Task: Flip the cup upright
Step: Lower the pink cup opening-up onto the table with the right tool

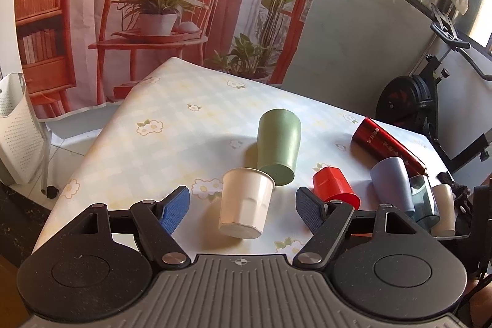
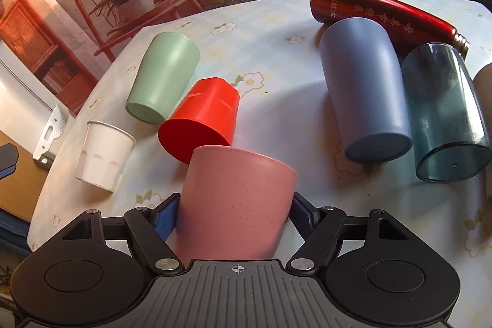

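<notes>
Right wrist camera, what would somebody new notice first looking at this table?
First the pink cup, big in the foreground, clamped between the right gripper's blue pads. Just beyond it the bright red cup lies on its side on the flowered tablecloth, with a green cup tipped over to its left and a white cup upright near the table's left edge. At the far right a shiny red bottle lies behind a grey cup.

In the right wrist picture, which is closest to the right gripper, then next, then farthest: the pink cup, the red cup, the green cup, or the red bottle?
1. Pink cup: between the fingers of the right gripper.
2. Red cup: just beyond the pink one, slightly left.
3. Green cup: farther back on the left.
4. Red bottle: lying at the far right of the table.
</notes>
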The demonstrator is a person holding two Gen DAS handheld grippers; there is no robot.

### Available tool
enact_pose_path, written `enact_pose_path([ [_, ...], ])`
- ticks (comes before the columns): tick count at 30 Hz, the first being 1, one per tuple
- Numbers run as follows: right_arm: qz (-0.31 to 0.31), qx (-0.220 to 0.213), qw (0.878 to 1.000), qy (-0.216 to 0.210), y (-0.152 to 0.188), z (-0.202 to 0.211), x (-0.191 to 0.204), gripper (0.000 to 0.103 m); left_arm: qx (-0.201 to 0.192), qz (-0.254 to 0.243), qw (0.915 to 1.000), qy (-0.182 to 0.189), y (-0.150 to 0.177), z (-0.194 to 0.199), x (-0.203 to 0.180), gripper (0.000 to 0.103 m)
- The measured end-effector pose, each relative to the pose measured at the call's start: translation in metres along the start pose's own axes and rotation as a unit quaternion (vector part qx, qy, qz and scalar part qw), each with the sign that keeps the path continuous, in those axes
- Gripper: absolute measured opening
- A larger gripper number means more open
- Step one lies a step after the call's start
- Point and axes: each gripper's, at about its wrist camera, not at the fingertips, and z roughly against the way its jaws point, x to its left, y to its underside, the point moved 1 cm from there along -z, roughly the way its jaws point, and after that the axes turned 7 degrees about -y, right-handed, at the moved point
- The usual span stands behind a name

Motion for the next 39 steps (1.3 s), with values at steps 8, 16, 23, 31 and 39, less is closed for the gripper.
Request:
enact_pose_path([
  [8, 0.014, -0.034, 0.999, -0.009, 0.009, 0.031, 0.007, 0.069, 0.005, 0.002, 0.9999, 0.011, 0.004, 0.002, -0.004, 0.078],
  [16, 0.135, -0.086, 0.985, 0.062, 0.01, 0.047, 0.026, 0.066, 0.001, 0.001, 0.9999, 0.016, 0.006, 0.007, -0.007, 0.078],
  [23, 0.174, -0.101, 0.975, 0.089, 0.009, 0.039, 0.03, 0.066, 0.003, 0.0, 0.9999, 0.016, 0.006, 0.007, -0.008, 0.078],
  [31, 0.169, -0.078, 0.979, 0.079, 0.007, 0.04, 0.034, 0.066, 0.005, 0.003, 0.9998, 0.017, 0.005, 0.008, -0.008, 0.078],
  [39, 0.169, -0.073, 0.98, 0.074, 0.009, 0.038, 0.036, 0.066, 0.009, 0.002, 0.9998, 0.017, 0.006, 0.007, -0.009, 0.078],
])
